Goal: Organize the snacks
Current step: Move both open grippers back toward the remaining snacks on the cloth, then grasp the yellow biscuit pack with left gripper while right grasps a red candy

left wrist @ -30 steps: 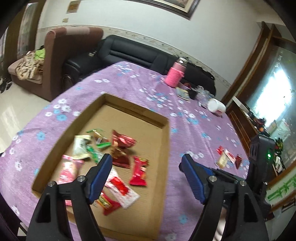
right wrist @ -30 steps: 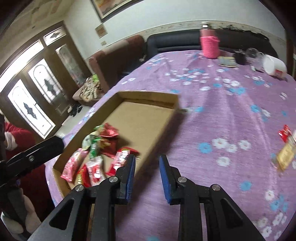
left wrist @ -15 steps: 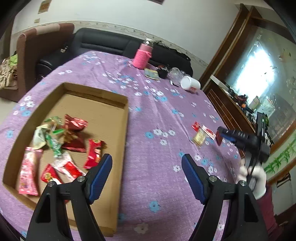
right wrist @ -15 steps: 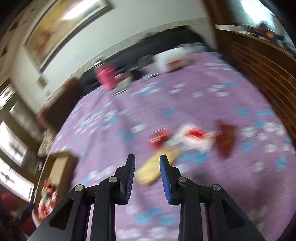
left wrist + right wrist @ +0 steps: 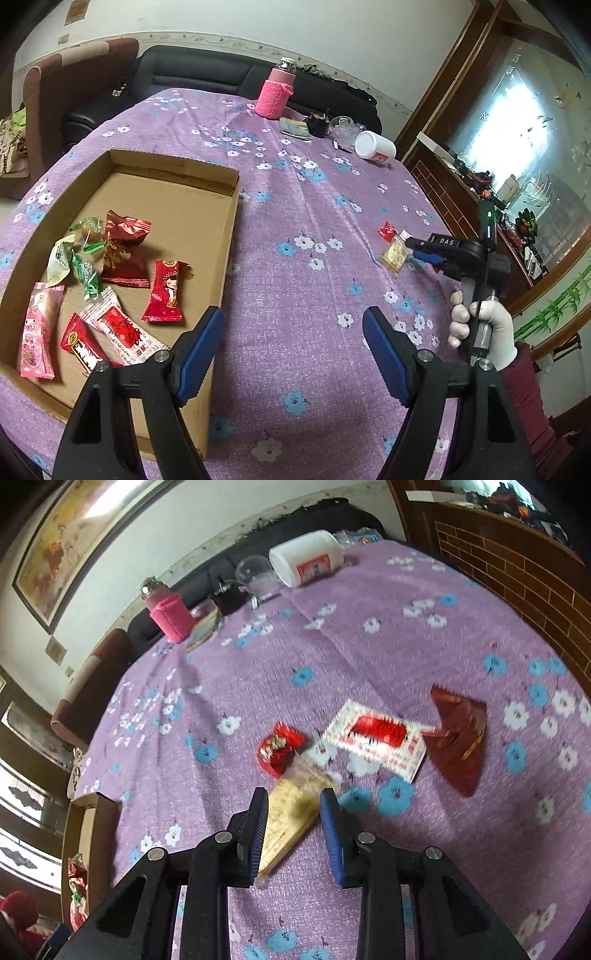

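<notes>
Right hand-held gripper (image 5: 293, 821) jaws opening, straddling 1 tan snack packet (image 5: 291, 808); 3 red packets at 12–2 o'clock. Left hand-held gripper (image 5: 293, 350) released, empty.

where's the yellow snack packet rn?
In the right wrist view, the yellow snack packet lies on the purple tablecloth between the opening right tool fingers, beside the small red candy.

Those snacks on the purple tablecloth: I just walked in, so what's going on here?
A person with a gripper in each hand is sorting wrapped snacks into the cardboard box. The right gripper is over the yellow snack packet, jaws opening around it, not yet pinching. The left gripper waits open beside the box. Three more snacks lie loose nearby.
</notes>
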`<state>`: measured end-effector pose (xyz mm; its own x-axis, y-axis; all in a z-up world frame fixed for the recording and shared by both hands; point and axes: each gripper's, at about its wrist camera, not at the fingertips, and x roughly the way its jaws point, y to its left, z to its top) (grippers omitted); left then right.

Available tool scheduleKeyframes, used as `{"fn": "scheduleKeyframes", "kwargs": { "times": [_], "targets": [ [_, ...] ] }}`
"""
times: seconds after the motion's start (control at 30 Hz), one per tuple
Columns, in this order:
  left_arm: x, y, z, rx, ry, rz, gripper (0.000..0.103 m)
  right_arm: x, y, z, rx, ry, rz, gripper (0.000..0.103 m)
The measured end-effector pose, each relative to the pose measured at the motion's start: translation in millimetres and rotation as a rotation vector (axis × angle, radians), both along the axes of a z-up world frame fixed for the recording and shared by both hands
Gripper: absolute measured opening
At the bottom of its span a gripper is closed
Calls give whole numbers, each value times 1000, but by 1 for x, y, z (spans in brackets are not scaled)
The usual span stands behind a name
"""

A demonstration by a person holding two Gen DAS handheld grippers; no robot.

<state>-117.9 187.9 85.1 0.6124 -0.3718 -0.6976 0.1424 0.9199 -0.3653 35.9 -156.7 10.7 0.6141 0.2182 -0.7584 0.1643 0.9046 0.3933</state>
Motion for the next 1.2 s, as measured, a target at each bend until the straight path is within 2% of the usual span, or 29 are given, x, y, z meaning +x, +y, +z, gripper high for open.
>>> {"fn": "scheduleKeyframes", "kwargs": {
  "times": [0.07, 0.2, 0.33, 0.37, 0.43, 0.57, 0.7, 0.77, 0.8, 0.83, 0.87, 0.9, 1.0, 1.1, 1.2],
  "targets": [
    [2, 0, -3, -6, 9, 2, 77, 1, 2, -6, 14, 15, -6, 45],
    [4, -2, -6, -12, 21, -7, 77, 8, 15, -9, -18, 16, -10, 57],
    [3, -4, -6, -11, 22, -12, 77, 17, 41, -8, -149, 11, 8, 56],
    [3, -4, -6, -11, 22, -11, 77, 18, 51, -8, -199, 11, 23, 45],
    [3, -3, -6, -11, 22, -7, 77, 17, 63, -8, -209, 4, 62, 36],
    [4, 0, -9, -19, 29, 1, 77, 5, 84, -8, -110, 7, 175, 29],
    [6, -1, -11, -27, 37, -4, 77, -12, 117, -9, 85, 35, 405, 30],
    [7, -2, -11, -26, 36, -11, 77, -19, 119, 0, 121, 16, 461, 31],
    [6, -3, -11, -26, 36, -13, 77, -19, 113, 6, 110, -11, 441, 33],
    [6, -3, -12, -28, 36, -15, 77, -18, 105, 13, 91, -44, 401, 43],
    [7, -4, -12, -29, 36, -17, 77, -14, 90, 21, 71, -81, 334, 57],
    [7, -4, -13, -29, 37, -20, 77, -10, 79, 26, 61, -101, 285, 61],
    [8, -6, -16, -34, 43, -24, 77, 11, 52, 35, -14, -128, 159, 62],
    [8, -9, -17, -31, 48, -28, 77, 36, 47, 33, -84, -108, 124, 61],
    [9, -13, -18, -21, 48, -35, 77, 60, 61, 23, -125, -65, 135, 61]
  ]
}}
